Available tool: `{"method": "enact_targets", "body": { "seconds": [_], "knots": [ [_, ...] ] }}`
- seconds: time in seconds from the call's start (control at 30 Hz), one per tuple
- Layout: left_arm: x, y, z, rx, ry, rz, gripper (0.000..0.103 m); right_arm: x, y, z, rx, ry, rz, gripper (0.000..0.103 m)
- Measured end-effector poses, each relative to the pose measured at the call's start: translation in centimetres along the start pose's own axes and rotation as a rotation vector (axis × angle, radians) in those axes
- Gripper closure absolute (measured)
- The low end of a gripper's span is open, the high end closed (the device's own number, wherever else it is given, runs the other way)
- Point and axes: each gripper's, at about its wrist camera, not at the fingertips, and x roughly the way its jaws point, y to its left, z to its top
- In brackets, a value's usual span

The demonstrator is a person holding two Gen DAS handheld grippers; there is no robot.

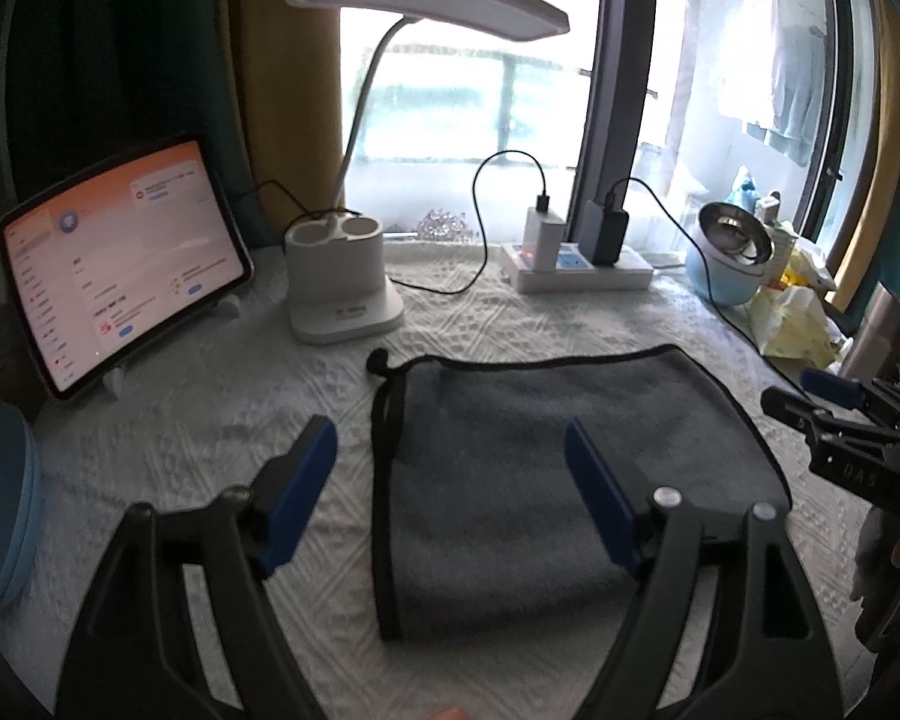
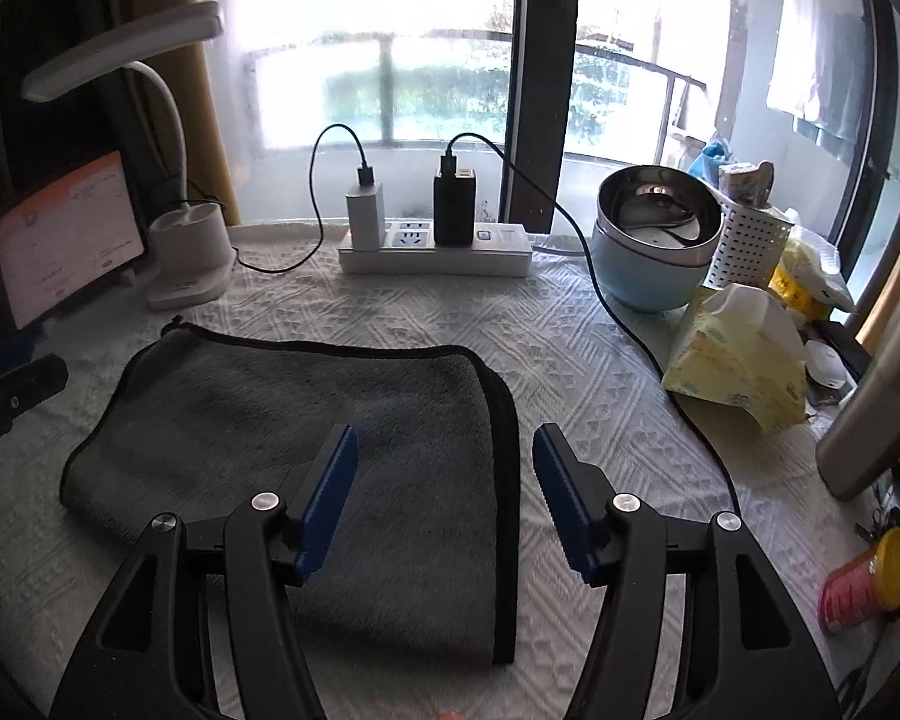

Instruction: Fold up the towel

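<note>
**Folded towel flat on table, both grippers spread above it**

We see the grey towel (image 1: pixel 546 468) with black edging lying folded on the white textured table (image 1: pixel 222 420), roughly centred in front of the window. The left gripper (image 1: pixel 450 480) has its blue pads wide apart, holding nothing; the towel's left edge sits between them, and the right pad overlaps the towel's middle in the view (contact unclear). In the right wrist view the towel (image 2: pixel 306 438) lies ahead and to the left, its bound right edge running between the pads of the right gripper (image 2: pixel 444 480), which is likewise spread and holding nothing. Behind the towel stand a white desk lamp (image 1: pixel 342 276), a tablet (image 1: pixel 114 264) at left, a power strip (image 2: pixel 438 252) with two chargers, and a blue bowl (image 2: pixel 654 246). A tissue pack (image 2: pixel 738 366) sits at right.
</note>
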Motion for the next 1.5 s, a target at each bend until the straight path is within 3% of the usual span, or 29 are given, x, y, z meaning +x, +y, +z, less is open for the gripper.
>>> {"method": "enact_targets", "body": {
  "seconds": [0.87, 1.23, 1.5],
  "knots": [
    [-8.6, -0.6, -3.3, -0.014, -0.077, -0.009, 0.023, -8.8, 1.6, -3.8, -0.013, -0.083, -0.01, 0.039],
    [-12.7, -0.4, -3.9, -0.007, -0.143, 0.031, 0.023, -13.4, 2.3, -4.6, -0.025, -0.149, -0.013, 0.039],
    [-16.9, -0.6, -3.6, 0.01, -0.235, 0.048, 0.023, -17.6, 2.6, -4.6, -0.036, -0.223, -0.026, 0.039]
  ]
}}
